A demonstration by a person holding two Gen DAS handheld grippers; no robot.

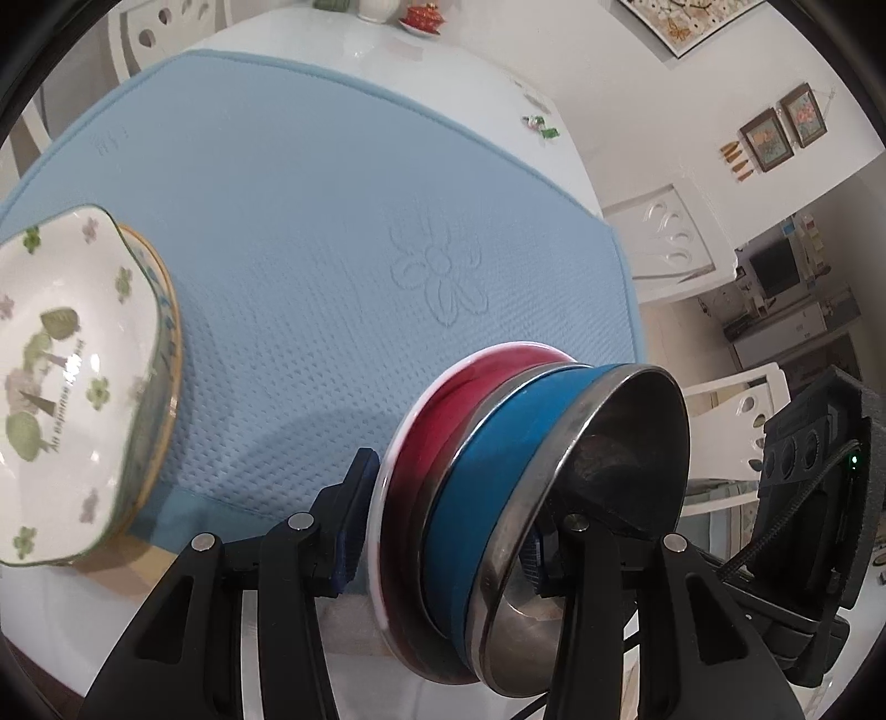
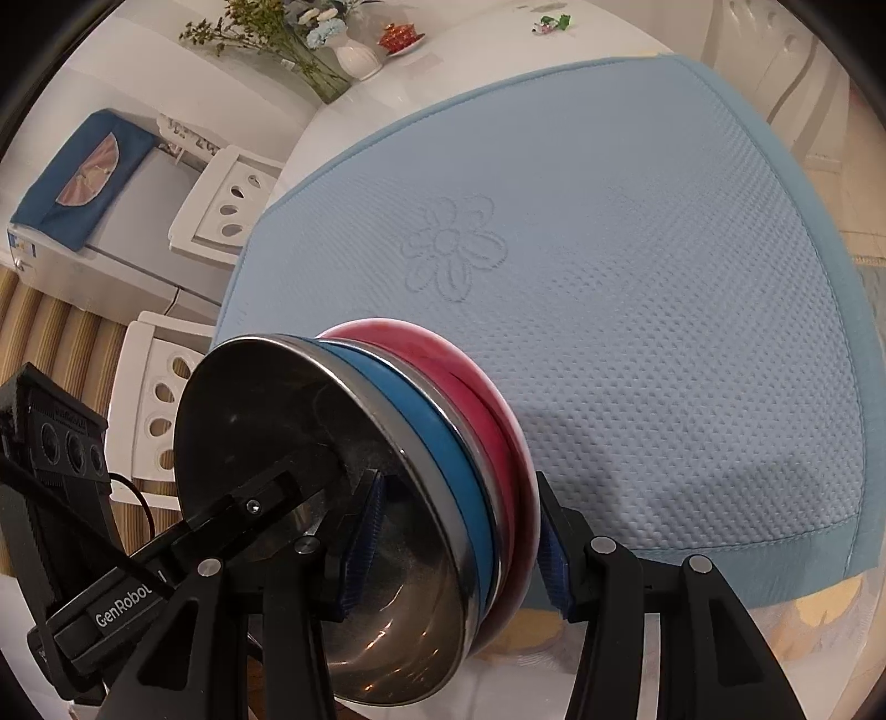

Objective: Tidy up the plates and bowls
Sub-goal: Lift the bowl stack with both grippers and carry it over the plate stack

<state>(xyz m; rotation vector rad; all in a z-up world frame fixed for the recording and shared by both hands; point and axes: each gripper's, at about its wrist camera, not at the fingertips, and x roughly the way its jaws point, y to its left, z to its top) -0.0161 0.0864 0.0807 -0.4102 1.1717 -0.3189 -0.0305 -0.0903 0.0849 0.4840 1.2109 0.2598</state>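
Observation:
A nested stack of three bowls hangs just above the blue mat [image 1: 332, 221] [image 2: 637, 277]: a steel bowl [image 1: 614, 443] [image 2: 266, 410] innermost, then a blue bowl [image 1: 498, 443] [image 2: 443, 432], then a red bowl [image 1: 437, 410] [image 2: 476, 376]. My left gripper [image 1: 446, 540] is shut on the stack's rim, one pad under the red bowl and one inside the steel bowl. Across the stack, my right gripper [image 2: 459, 554] is shut on the opposite rim in the same way. A left finger [image 2: 238, 509] shows inside the steel bowl.
A white flower-patterned dish [image 1: 61, 376] rests on a gold-rimmed plate [image 1: 166, 343] at the mat's left edge. On the white table [image 1: 432, 83] beyond stand a vase of flowers [image 2: 354, 55] and a red lidded dish [image 2: 400, 36]. White chairs [image 2: 160, 399] flank the table.

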